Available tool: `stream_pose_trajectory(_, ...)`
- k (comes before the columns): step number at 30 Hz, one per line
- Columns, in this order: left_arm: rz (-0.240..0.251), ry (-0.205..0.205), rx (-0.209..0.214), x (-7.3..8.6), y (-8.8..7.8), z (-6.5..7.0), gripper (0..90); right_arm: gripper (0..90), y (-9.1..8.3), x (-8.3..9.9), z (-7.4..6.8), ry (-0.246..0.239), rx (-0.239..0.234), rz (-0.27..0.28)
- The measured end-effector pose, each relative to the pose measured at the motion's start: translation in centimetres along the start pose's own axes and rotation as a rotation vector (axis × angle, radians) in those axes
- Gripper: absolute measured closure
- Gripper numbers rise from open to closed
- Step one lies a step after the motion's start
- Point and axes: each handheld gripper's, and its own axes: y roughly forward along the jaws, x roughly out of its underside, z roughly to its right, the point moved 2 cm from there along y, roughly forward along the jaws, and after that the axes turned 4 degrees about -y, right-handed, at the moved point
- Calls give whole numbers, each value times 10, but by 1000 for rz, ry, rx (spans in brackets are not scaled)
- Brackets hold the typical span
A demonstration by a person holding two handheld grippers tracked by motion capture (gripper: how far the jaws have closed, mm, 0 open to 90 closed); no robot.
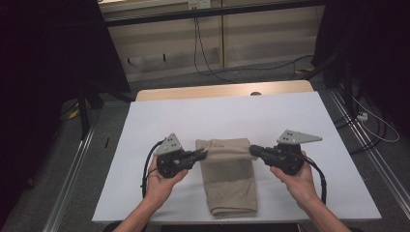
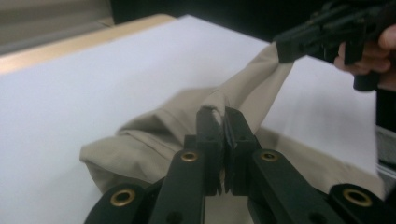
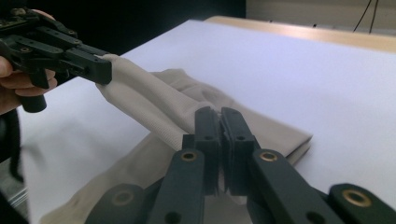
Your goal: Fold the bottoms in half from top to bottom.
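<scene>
My left gripper [image 1: 203, 154] clamped on one corner of the beige cloth [image 1: 228, 181], my right gripper [image 1: 252, 150] pinching the opposite corner, edge stretched between them above the white table [image 1: 159, 125]

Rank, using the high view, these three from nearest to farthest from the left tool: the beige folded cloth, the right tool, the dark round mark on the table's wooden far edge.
1. Beige folded cloth, gripped at its near-left corner by the left tool.
2. Right tool, across the cloth's top edge.
3. Dark round mark, on the wooden far edge.

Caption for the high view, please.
Two hand-held grippers, left and right, pinch a folded beige garment on the white-covered table.
</scene>
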Motion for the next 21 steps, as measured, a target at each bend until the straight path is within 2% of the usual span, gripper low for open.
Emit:
stream_pose_trajectory(7,-94,9,45,34,-3,25,864,865,-12,28,-25,-12,-41,-58)
stream_pose_trajectory(12,-119,-15,73,54,-8,34,862,858,-17,51,-44,-26,-62,-123)
stream_pose_trajectory(14,-131,-27,76,58,-9,37,861,856,-19,57,-48,-23,-52,-120)
stream_pose_trajectory(15,-142,-17,85,60,-9,41,861,855,-19,61,-51,-15,-63,-117)
stream_pose_trajectory(17,-156,0,90,63,-8,47,861,852,-19,70,-56,-28,-50,-136)
stream_pose_trajectory(19,-184,17,100,66,-8,53,859,852,-21,74,-57,-10,-60,-142)
stream_pose_trajectory(21,-197,22,117,69,-8,54,857,849,-25,78,-60,-6,-54,-146)
